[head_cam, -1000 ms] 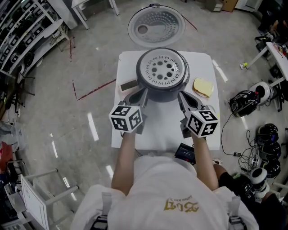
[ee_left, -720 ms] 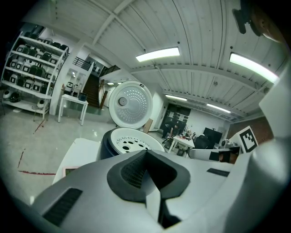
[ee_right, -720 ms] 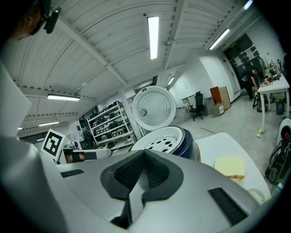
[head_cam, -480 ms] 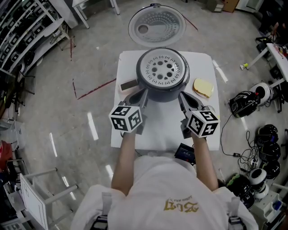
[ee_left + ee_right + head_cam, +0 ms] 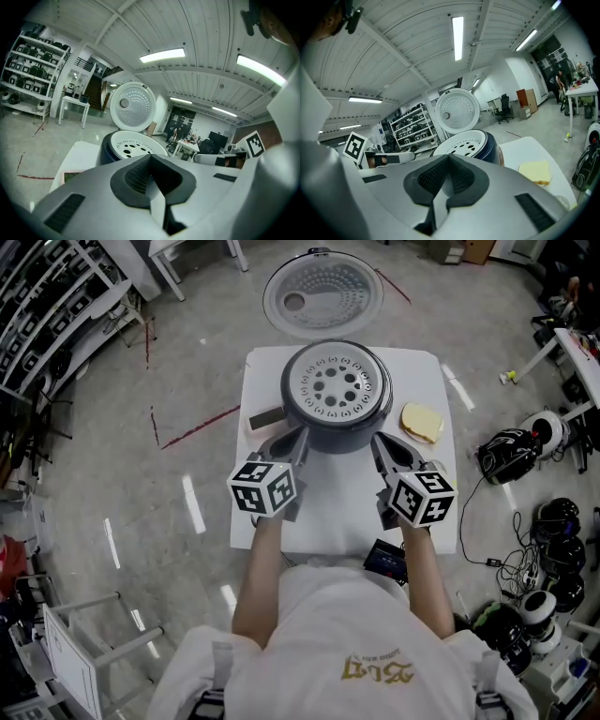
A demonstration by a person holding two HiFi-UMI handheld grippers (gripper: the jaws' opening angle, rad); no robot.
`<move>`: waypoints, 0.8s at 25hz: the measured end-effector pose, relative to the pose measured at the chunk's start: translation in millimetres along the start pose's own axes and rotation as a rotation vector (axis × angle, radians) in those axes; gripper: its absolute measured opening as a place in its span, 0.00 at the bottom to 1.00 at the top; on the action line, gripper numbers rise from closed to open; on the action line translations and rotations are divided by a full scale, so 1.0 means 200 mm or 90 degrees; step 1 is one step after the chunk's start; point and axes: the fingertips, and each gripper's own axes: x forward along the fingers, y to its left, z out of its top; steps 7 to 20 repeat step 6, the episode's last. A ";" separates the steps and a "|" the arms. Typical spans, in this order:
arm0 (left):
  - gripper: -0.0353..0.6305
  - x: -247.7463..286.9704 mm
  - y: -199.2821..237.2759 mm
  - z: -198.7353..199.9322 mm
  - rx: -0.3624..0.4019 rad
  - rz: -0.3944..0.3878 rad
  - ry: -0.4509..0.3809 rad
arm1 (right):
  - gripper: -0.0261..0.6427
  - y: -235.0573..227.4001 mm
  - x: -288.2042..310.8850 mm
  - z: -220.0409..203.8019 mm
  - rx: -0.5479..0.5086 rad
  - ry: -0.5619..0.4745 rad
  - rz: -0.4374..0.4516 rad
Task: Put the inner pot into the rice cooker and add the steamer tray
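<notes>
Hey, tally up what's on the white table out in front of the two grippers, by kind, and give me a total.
rice cooker: 1
steamer tray: 1
yellow pad: 1
flat rectangular item: 1
Total: 4

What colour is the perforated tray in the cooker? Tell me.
The round perforated steamer tray is white; clearest in the head view.

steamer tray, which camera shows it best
The head view: it looks down on the steamer tray and shows its whole perforated face. The left and right gripper views catch only a low, foreshortened slice of it.
</notes>
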 end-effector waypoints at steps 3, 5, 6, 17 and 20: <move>0.08 0.01 -0.01 -0.01 0.000 -0.001 0.001 | 0.05 -0.01 0.00 -0.01 -0.001 0.001 0.001; 0.08 0.01 -0.01 -0.01 0.000 -0.001 0.001 | 0.05 -0.01 0.00 -0.01 -0.001 0.002 0.002; 0.08 0.02 -0.01 -0.01 0.000 -0.001 0.001 | 0.05 -0.02 0.00 0.00 -0.001 0.002 0.003; 0.08 0.02 -0.01 -0.01 0.000 -0.001 0.001 | 0.05 -0.02 0.00 0.00 -0.001 0.002 0.003; 0.08 0.02 -0.01 -0.01 0.000 -0.001 0.001 | 0.05 -0.02 0.00 0.00 -0.001 0.002 0.003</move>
